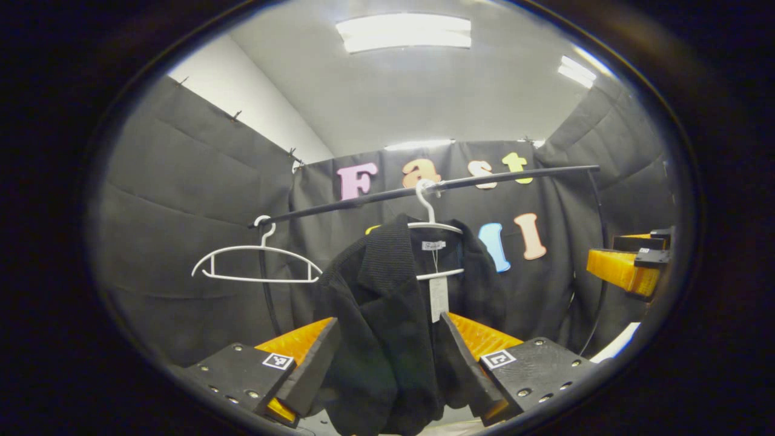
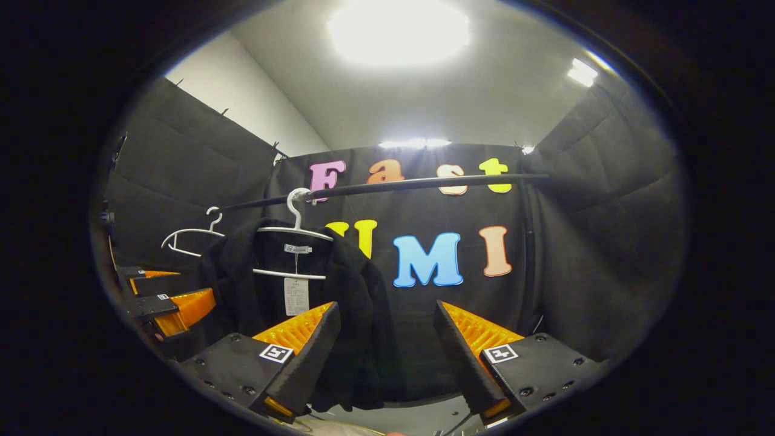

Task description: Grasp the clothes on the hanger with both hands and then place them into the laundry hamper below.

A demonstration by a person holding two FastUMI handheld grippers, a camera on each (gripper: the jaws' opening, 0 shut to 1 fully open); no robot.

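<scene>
Left gripper view: left gripper point(image 1: 387, 357) gapes wide around the black knit jacket point(image 1: 387, 315) on its white hanger point(image 1: 433, 233), not pinching; right gripper point(image 2: 384, 354) also wide open, empty.

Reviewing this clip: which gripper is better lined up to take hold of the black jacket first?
Left, probably. In the left gripper view the black jacket hangs right between the open left gripper fingers. In the right gripper view the jacket sits off to one side, mostly outside the open right gripper.
</scene>
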